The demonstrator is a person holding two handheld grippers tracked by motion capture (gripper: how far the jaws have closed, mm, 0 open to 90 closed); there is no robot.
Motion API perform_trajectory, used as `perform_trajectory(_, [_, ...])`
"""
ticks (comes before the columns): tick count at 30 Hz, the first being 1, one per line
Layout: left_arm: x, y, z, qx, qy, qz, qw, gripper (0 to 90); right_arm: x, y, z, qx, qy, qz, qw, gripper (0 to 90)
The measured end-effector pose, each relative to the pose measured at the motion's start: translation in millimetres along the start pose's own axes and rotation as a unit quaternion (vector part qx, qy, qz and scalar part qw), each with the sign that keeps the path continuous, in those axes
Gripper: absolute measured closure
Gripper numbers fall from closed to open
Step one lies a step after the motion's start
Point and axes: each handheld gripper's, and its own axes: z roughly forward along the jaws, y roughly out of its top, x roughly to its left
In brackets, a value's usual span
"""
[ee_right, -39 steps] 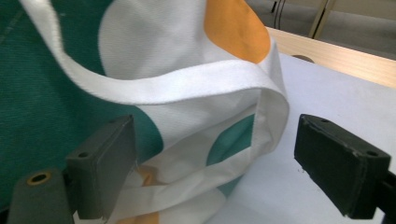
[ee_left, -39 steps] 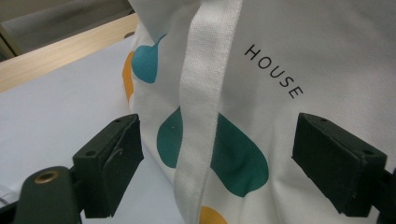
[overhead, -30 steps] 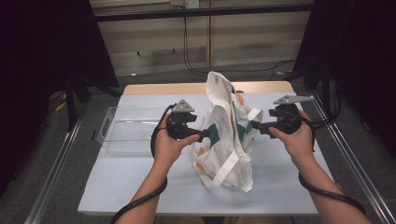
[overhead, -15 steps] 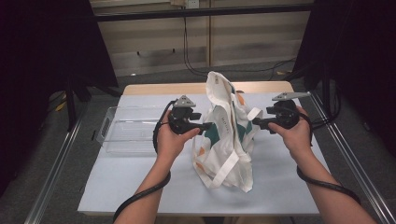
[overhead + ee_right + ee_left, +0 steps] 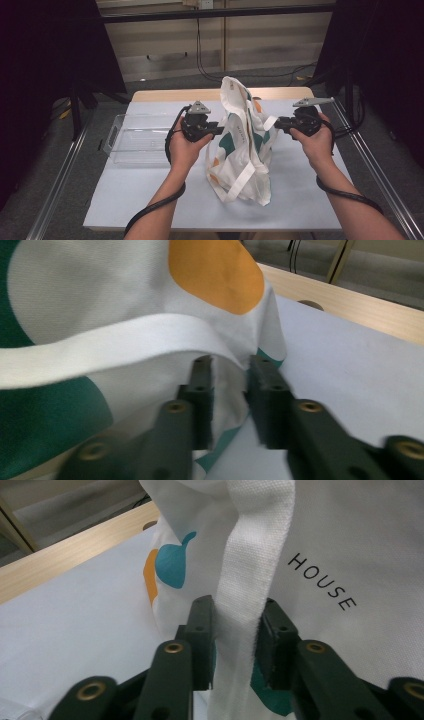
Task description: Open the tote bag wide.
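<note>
While it stands upright at mid-table on the pale mat (image 5: 150,200), the white tote bag (image 5: 240,150) shows teal and orange shapes and the printed word HOUSE. Left gripper (image 5: 217,131): jaws have just been closing, now clamped on a woven strap (image 5: 250,580). Right gripper (image 5: 276,121): jaws have just been closing, now pinching the bag's side fabric.

Matt woven cloth bag (image 5: 240,145)

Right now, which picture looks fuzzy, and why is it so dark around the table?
The right gripper view is smeared, with soft fingers; the left gripper view is sharp on the bag and its HOUSE print; in the high view, light falls on the table while the room's sides stay black.
</note>
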Motion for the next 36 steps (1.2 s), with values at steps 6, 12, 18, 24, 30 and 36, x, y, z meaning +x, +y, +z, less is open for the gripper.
perform_trajectory(6, [5.4,-4.7,-2.5,0.0,0.002,-0.011,0.9999,82.8,-9.5,-11.9,-1.7,0.014,-0.008,0.035,0.9992,90.0])
perform_trajectory(12, [8.9,-9.3,-1.5,0.005,0.011,-0.021,0.9997,84.7,-20.9,-29.1,-0.7,0.029,-0.015,0.055,0.9979,90.0])
perform_trajectory(18, [10.3,-13.9,-3.0,0.003,0.012,-0.029,0.9995,85.3,-27.2,-47.2,1.2,0.039,-0.017,0.065,0.997,90.0])
perform_trajectory(24, [9.5,-15.2,-6.5,0.001,0.011,-0.029,0.9995,85.3,-28.9,-62.1,2.9,0.043,-0.014,0.076,0.9961,90.0])
perform_trajectory(30, [6.6,-11.9,-7.3,0.003,0.005,-0.025,0.9997,82.4,-24.1,-57.5,-1.5,0.036,-0.01,0.067,0.9971,87.9])
perform_trajectory(36, [3.8,-9.2,-7.6,0.006,0.003,-0.021,0.9998,77.3,-12.1,-48.4,-2.4,0.028,-0.003,0.042,0.9987,63.1])
